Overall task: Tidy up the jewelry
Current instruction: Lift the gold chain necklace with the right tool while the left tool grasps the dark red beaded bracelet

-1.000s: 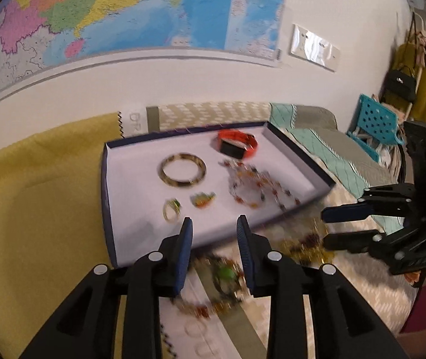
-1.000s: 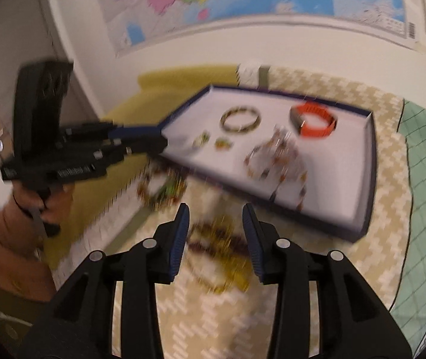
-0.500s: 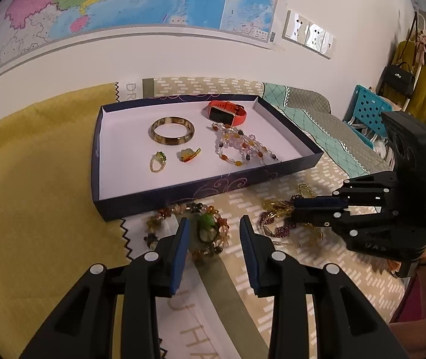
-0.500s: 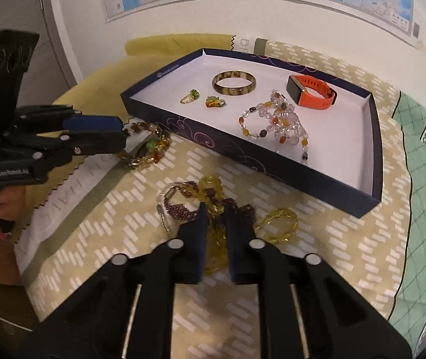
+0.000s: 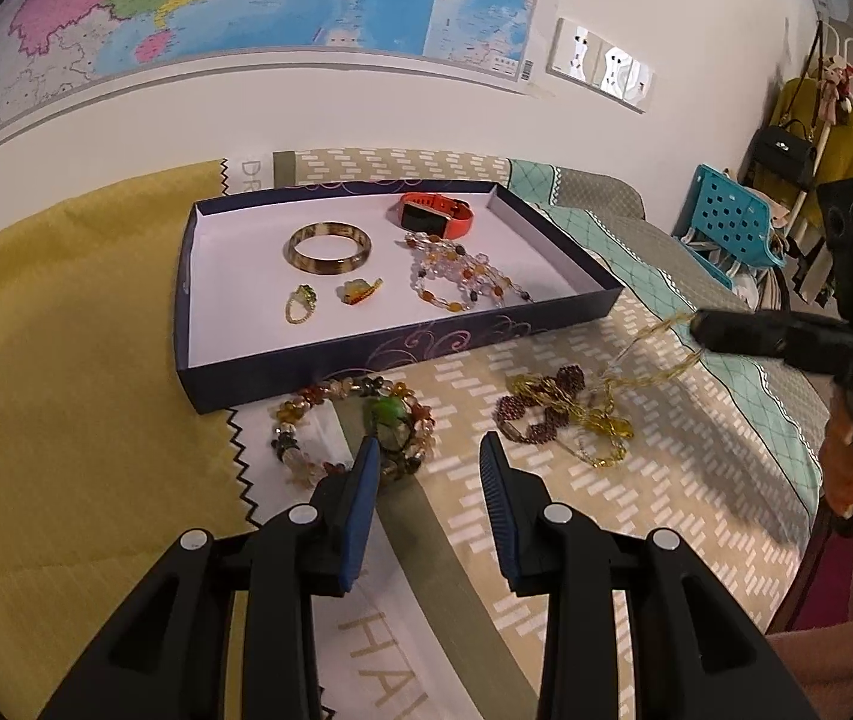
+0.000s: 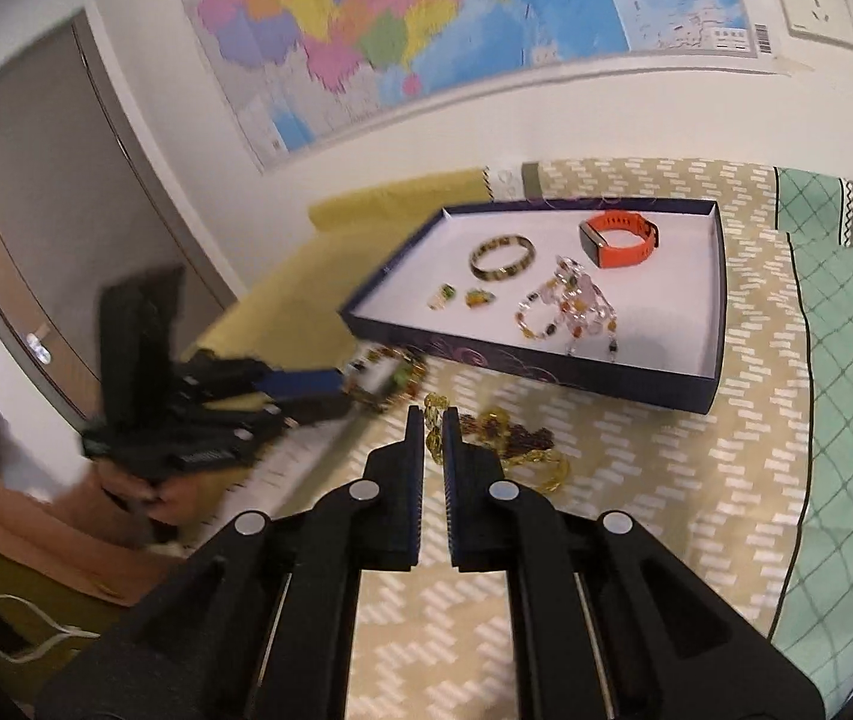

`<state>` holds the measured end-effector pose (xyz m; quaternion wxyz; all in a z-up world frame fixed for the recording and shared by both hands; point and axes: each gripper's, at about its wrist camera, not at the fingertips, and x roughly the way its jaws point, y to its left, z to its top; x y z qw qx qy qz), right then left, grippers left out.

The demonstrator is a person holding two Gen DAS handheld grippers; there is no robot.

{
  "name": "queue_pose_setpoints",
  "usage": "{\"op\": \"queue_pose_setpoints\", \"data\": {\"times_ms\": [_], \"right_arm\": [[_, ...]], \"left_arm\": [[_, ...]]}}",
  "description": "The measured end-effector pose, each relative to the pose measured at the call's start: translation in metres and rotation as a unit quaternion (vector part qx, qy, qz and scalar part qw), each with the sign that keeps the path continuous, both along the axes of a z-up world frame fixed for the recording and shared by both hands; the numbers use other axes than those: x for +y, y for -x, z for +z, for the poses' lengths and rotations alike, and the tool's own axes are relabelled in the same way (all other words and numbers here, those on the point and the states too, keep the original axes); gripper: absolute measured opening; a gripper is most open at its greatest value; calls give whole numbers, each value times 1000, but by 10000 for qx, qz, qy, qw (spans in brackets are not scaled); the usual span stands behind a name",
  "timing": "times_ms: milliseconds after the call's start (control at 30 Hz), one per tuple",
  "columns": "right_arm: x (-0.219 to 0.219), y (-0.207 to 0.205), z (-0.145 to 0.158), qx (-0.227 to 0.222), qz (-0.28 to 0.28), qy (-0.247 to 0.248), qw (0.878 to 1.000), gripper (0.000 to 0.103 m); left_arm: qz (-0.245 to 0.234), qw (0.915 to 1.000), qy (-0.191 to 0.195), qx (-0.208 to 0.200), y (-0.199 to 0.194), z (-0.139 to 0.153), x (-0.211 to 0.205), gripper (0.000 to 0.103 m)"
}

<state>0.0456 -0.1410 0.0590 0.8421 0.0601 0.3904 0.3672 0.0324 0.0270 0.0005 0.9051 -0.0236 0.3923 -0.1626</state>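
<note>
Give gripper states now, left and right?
Left gripper: open, empty, over the bead bracelet.
Right gripper: shut on the gold chain.

Glossy bangle (image 5: 329, 247) and glassy beads (image 5: 461, 276) on matt white tray (image 5: 234, 324).

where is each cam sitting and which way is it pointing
Left wrist: on the left gripper, open, looking forward over the beaded bracelet toward the tray and wall map; the right gripper shows at right.
Right wrist: on the right gripper, shut on the gold chain, facing the tray; the left gripper shows blurred at left.
Shared: tray, orange watch, map.
</note>
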Motion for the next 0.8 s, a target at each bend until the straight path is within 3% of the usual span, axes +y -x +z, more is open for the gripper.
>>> {"op": "queue_pose_setpoints", "data": {"times_ms": [433,800], "right_arm": [[-22,17,58,-425,-10,-1169,9922,6],[-33,20,81,-736,-96,-1451,9866,6]], "left_arm": [[-159,9999,-26,-1,3,-1,-7,32],[-250,9997,-85,-6,1,-2,-14,32]]}}
